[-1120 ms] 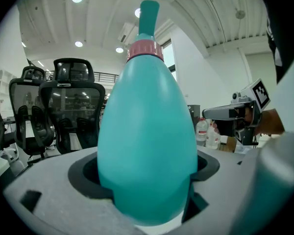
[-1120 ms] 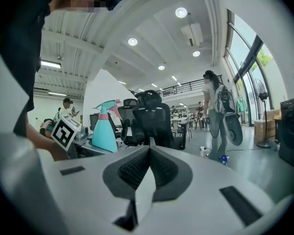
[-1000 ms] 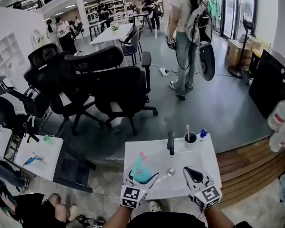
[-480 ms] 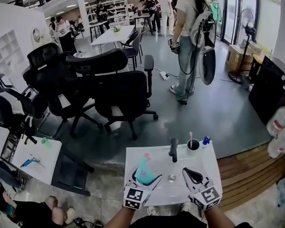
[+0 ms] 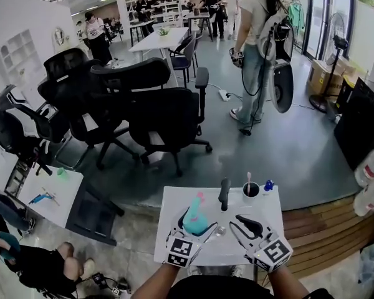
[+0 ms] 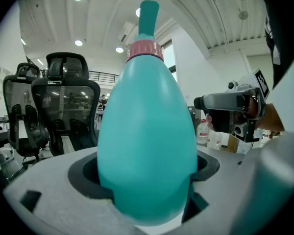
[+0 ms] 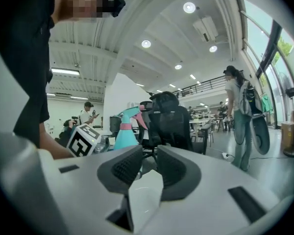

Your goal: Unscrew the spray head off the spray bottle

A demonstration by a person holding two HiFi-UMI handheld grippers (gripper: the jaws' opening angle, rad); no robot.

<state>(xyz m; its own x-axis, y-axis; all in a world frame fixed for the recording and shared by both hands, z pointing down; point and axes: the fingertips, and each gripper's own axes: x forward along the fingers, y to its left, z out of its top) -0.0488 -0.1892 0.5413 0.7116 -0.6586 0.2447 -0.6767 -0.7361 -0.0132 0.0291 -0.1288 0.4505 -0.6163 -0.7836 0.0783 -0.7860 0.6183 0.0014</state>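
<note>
A teal spray bottle point(image 5: 194, 217) with a pink collar point(image 6: 144, 51) stands upright in my left gripper point(image 5: 192, 227), which is shut on its belly point(image 6: 147, 131). The spray head point(image 7: 133, 113), teal with a pink trigger, sits on the bottle's neck. My right gripper point(image 5: 242, 224) hovers over the white table point(image 5: 271, 207), to the right of the bottle and apart from it. Its jaws have just been opening and stand a little apart with nothing between them point(image 7: 149, 166). It also shows at the right of the left gripper view as the right gripper point(image 6: 231, 102).
On the table's far edge stand a black upright object point(image 5: 224, 193), a dark cup with a toothbrush point(image 5: 250, 190) and a small blue item point(image 5: 267, 184). A small clear piece point(image 5: 220, 231) lies between the grippers. Office chairs point(image 5: 162, 120) and people stand beyond the table.
The right gripper's jaws have gone from shut to slightly parted. The left gripper has carried the bottle a little toward the right gripper.
</note>
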